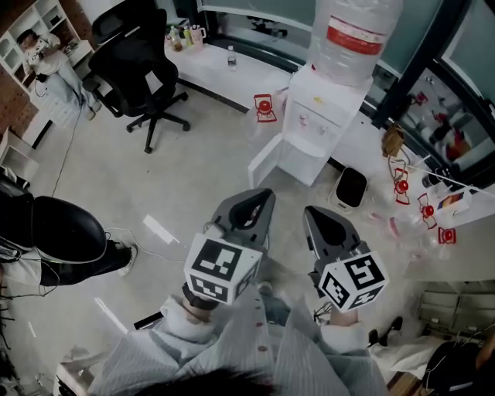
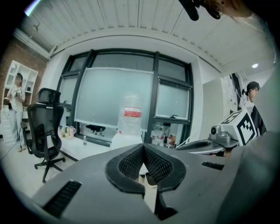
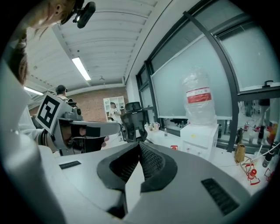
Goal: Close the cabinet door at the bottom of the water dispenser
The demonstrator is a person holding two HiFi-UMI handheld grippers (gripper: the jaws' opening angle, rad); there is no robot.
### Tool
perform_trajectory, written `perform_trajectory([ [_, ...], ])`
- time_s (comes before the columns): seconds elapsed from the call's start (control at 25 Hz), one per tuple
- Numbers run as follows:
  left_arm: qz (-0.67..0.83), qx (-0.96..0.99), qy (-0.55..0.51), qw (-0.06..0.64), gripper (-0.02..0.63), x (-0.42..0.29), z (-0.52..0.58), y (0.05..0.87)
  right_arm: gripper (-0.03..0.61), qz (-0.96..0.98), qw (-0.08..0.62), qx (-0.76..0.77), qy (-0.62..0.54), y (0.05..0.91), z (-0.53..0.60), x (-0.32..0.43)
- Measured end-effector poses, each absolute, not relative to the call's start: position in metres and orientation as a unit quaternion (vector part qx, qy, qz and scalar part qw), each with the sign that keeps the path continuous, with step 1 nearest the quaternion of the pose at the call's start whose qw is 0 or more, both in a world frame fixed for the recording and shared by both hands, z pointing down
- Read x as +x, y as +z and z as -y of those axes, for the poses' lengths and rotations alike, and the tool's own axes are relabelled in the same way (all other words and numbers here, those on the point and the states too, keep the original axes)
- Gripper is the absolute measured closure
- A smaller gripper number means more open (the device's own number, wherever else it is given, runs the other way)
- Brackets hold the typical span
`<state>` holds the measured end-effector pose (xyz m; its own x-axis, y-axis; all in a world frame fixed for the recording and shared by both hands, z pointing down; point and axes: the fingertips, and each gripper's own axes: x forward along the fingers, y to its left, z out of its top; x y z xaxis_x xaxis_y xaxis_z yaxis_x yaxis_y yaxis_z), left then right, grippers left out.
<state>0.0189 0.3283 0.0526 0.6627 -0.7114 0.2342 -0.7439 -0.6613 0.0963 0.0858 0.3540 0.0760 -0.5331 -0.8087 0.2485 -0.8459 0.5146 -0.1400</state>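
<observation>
Office with a pale floor and a wall of windows. A low white ledge (image 1: 209, 66) runs under the glass. The water dispenser (image 1: 323, 116) stands by that ledge with a big bottle (image 1: 352, 35) on top, and the frame edge cuts off the bottle's top in my head view.

The cabinet door (image 1: 267, 161) at the dispenser's foot hangs open, swung out to the picture's left, with the white compartment behind it exposed. Both grippers sit side by side, clear of the door, pointing at the dispenser.

Left gripper (image 1: 265, 193): jaws pressed together, nothing between them. Right gripper (image 1: 309, 210): same, tips closed and empty.

I can't see the door from either gripper view (each gripper's own grey body blocks the lower half). They show only the dispenser's upper part and the bottle above the jaws.

A black office chair (image 1: 143, 73) is off to the left, with a person (image 1: 42, 50) beyond it by white shelves (image 1: 31, 23). There are small red items (image 1: 402, 186) on the floor at right, too small to name.
</observation>
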Motion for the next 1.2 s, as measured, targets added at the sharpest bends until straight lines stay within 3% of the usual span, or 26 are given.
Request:
perform_trajectory([
  [0.72,0.358,0.921,0.113,0.106,0.603,-0.009,-0.132,0.065,0.565,0.841,0.091,0.508,0.16,0.093,-0.167,0.058],
  [1.2,0.337,0.92,0.142,0.142,0.603,-0.008,-0.057,0.101,0.565,0.811,0.097,0.539,0.208,0.122,-0.106,0.072],
])
